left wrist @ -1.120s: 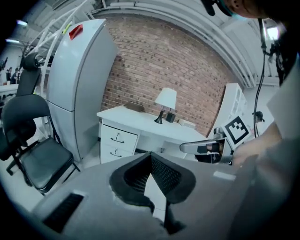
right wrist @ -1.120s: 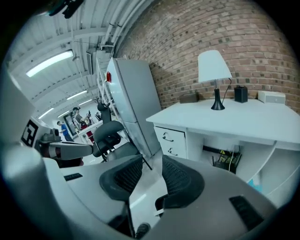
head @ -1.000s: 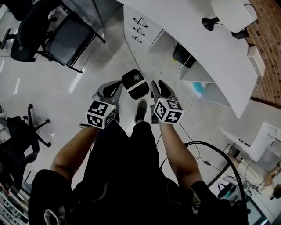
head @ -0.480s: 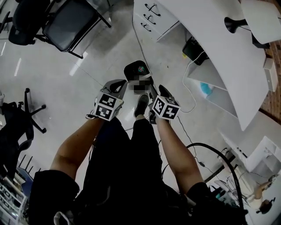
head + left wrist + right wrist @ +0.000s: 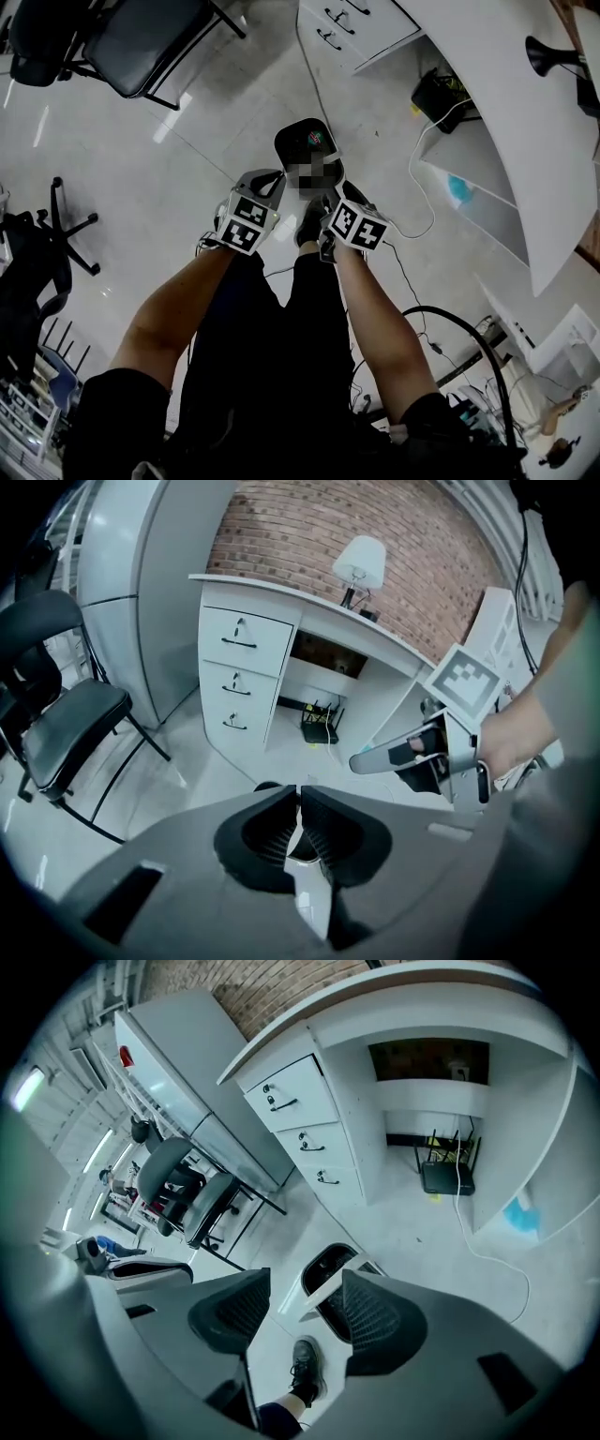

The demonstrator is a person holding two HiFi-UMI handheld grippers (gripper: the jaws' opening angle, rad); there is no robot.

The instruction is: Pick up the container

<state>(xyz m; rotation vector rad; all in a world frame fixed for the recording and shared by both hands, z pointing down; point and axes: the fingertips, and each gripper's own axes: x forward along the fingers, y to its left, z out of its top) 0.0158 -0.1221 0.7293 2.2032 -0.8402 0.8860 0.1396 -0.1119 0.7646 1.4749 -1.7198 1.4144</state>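
The container (image 5: 302, 142) is a black bin with a white band and a small round sticker. It stands on the floor just ahead of the person's shoe (image 5: 307, 220). My left gripper (image 5: 265, 183) hangs to its near left and my right gripper (image 5: 330, 199) to its near right, both above the floor. In the left gripper view my left gripper (image 5: 300, 810) has its pads together with nothing held, and the container's top (image 5: 267, 787) peeks over them. In the right gripper view my right gripper (image 5: 305, 1302) is opening and empty, and the container (image 5: 330, 1265) shows on the floor beyond the gap.
A white curved desk (image 5: 487, 112) with drawers (image 5: 347, 28) runs along the right. A black box (image 5: 436, 94) and a white cable (image 5: 422, 216) lie under it. A black chair (image 5: 141, 37) stands at the far left, another chair base (image 5: 56, 225) at the left.
The two grippers have drawn closer together and nearer the container. The head view has swung, so the desk and chair have slid toward the frame's edges.
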